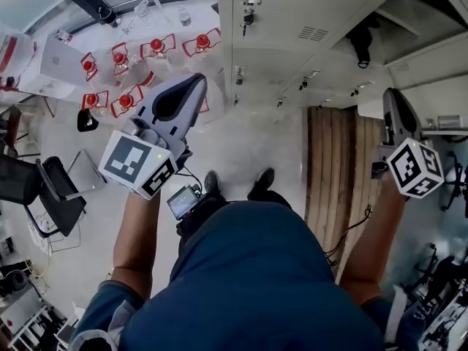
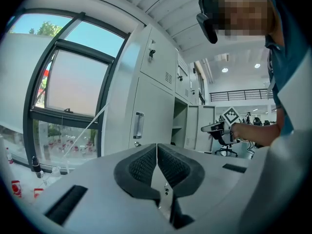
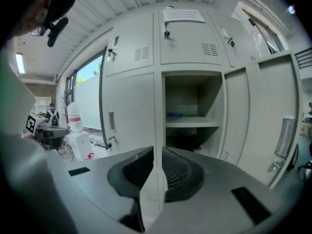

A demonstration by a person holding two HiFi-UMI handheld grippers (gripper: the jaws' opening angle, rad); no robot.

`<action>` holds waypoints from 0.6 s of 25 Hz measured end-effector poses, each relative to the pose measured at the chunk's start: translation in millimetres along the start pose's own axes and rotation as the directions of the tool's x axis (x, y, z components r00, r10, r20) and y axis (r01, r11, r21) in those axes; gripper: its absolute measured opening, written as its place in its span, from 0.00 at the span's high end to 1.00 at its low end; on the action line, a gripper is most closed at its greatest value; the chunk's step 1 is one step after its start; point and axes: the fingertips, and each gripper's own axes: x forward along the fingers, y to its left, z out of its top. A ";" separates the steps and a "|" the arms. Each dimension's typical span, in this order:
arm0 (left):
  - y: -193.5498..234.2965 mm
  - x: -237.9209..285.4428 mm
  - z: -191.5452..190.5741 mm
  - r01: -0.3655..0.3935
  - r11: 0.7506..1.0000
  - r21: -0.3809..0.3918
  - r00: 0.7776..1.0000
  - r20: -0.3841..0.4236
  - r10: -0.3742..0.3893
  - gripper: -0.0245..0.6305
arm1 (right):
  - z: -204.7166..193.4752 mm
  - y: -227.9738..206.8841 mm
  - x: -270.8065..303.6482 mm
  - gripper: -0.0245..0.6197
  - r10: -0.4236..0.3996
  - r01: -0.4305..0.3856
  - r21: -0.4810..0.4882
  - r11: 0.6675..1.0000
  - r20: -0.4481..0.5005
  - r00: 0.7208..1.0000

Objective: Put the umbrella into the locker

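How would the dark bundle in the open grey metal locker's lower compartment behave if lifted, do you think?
The dark bundle looks low and lumpy, so it would probably sag rather than stay stiff. It fills little of its grey metal locker compartment, so likely light.

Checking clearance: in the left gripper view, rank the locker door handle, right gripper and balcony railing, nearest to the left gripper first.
1. locker door handle, left of centre
2. right gripper, to the right
3. balcony railing, far right background

A black chair (image 1: 58,192) stands left; wooden planks (image 1: 340,167) lie right.
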 end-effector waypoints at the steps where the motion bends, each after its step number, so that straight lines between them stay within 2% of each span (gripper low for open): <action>1: 1.0 -4.0 2.8 0.002 1.000 0.003 1.000 0.005 -0.002 0.93 | 6.1 12.3 -9.3 0.85 0.022 -0.022 0.001 1.000 0.014 1.000; 4: 1.6 -15.5 11.7 0.011 1.000 0.012 1.000 0.021 -0.011 0.93 | 26.1 46.1 -35.7 0.86 0.081 -0.081 -0.003 0.997 0.061 0.995; 7: -0.3 -25.9 19.7 0.024 0.999 0.021 0.999 0.037 -0.025 0.93 | 45.3 72.4 -59.1 0.87 0.104 -0.102 -0.021 0.995 0.097 0.990; 15: -0.7 -47.3 25.6 0.062 0.998 0.033 0.996 0.058 -0.063 0.93 | 63.3 122.4 -102.6 0.88 0.165 -0.164 -0.019 0.986 0.156 0.974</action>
